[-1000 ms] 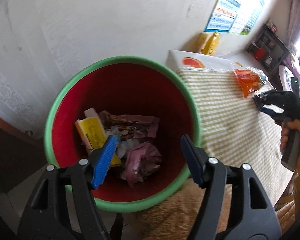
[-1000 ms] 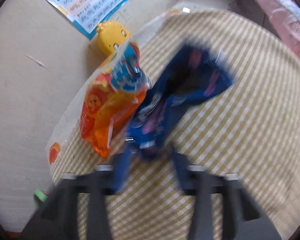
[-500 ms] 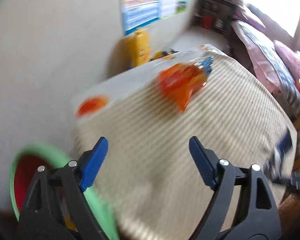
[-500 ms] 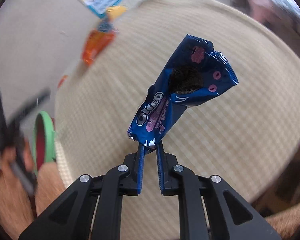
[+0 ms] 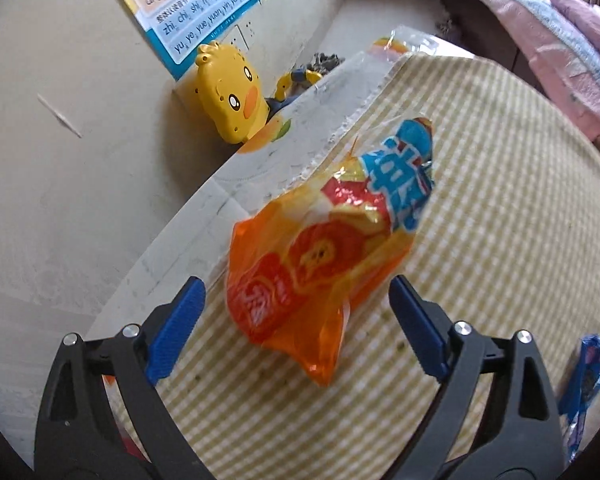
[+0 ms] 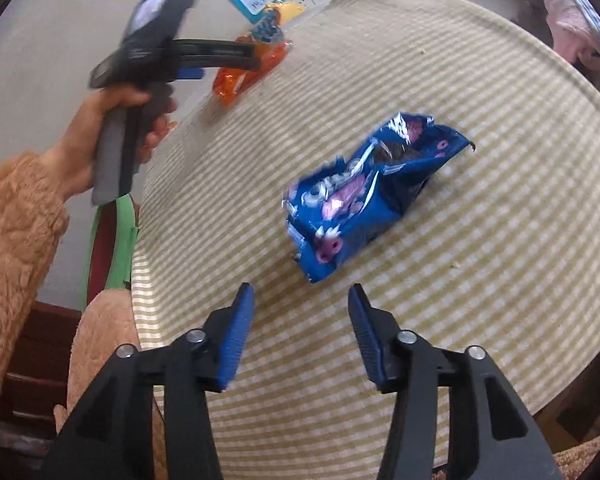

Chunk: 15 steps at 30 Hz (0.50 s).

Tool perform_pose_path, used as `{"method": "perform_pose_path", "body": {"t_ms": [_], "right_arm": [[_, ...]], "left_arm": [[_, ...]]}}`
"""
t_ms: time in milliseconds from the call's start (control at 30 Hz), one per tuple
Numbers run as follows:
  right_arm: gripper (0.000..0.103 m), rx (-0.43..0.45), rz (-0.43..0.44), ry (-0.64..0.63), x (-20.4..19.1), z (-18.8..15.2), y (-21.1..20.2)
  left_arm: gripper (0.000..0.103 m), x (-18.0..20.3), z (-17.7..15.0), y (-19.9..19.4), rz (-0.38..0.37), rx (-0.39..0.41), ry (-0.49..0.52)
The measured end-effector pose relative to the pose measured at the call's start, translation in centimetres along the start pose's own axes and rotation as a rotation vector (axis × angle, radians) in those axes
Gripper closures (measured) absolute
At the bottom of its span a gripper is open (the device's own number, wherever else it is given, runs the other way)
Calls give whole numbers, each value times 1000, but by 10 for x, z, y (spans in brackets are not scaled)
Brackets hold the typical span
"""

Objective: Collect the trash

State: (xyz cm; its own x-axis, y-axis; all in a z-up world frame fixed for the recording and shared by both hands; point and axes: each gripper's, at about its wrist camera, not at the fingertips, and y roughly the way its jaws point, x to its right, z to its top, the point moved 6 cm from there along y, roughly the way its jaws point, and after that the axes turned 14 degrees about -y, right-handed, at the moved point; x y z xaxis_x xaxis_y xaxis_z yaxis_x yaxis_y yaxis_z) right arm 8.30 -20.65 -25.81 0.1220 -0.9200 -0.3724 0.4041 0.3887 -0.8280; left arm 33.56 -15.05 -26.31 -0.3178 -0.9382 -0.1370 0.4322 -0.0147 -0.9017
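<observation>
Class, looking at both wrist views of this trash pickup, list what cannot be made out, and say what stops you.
- Green-rimmed red bin, right wrist view: the contents are hidden by the checked tablecloth and the tan fleece sleeve.
- Blue biscuit wrapper, left wrist view: cut off by the edge.
- Orange snack bag, right wrist view: print too small; partly hidden by the left gripper.

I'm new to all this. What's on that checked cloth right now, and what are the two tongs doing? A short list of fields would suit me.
surface: table with yellow checked cloth
orange wrapper: lies near the wall edge, untouched
blue Oreo wrapper: lies on the cloth mid-table, free
left tongs: wide open, have just been opening, wrapper's end between the jaws, no contact
right tongs: open, have just been opening, nothing between them
bin: green-rimmed bin beside the table edge
bystander: yellow duck toy by the wall
</observation>
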Motion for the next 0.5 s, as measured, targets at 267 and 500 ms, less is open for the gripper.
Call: {"method": "perform_pose_path", "body": {"t_ms": [267,500], "right_arm": [[48,40,-5,46,12,1,-10],[48,108,-50,82,24,13,-15]], "left_arm": [[39,5,6,7,-4,-23,1],[64,-18,-12,-21,-10,6,-135]]}}
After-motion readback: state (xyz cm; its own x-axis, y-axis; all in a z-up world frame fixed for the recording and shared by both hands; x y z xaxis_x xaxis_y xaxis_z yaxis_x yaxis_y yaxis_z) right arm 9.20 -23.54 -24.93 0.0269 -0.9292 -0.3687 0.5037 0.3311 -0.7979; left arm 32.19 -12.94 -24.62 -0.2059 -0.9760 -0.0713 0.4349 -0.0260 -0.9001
